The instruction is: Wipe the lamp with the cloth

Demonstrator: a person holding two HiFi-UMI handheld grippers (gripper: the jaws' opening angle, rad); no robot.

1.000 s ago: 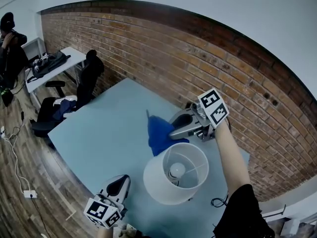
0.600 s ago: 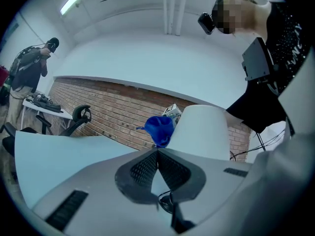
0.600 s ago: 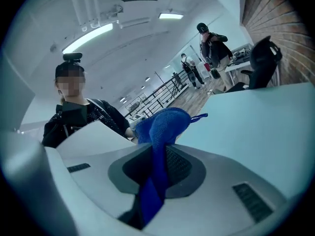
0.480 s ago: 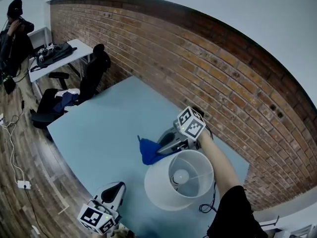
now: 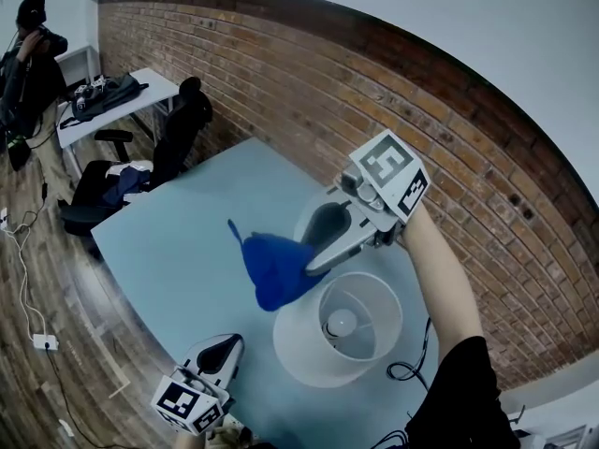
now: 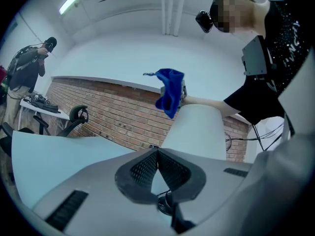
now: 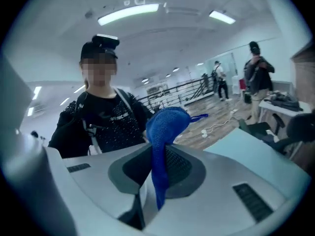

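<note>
A lamp with a white drum shade (image 5: 314,344) and a bare bulb (image 5: 339,323) stands on the pale blue table (image 5: 187,241). My right gripper (image 5: 307,262) is shut on a blue cloth (image 5: 271,269), which it holds in the air just above the shade's left rim. In the right gripper view the cloth (image 7: 162,132) stands up from between the closed jaws (image 7: 156,181). My left gripper (image 5: 223,349) sits low at the table's near edge, left of the lamp, shut and empty. Its own view looks up at the shade (image 6: 197,132) and the cloth (image 6: 170,90).
A black cable (image 5: 407,372) lies by the lamp's right side. A brick wall (image 5: 281,92) runs behind the table. Beyond the table's left corner are an office chair (image 5: 178,129), a white desk (image 5: 103,106) and a person (image 5: 23,54).
My right gripper has lifted the cloth up and leftward from beside the shade's rim to above it. The left gripper has hardly moved.
</note>
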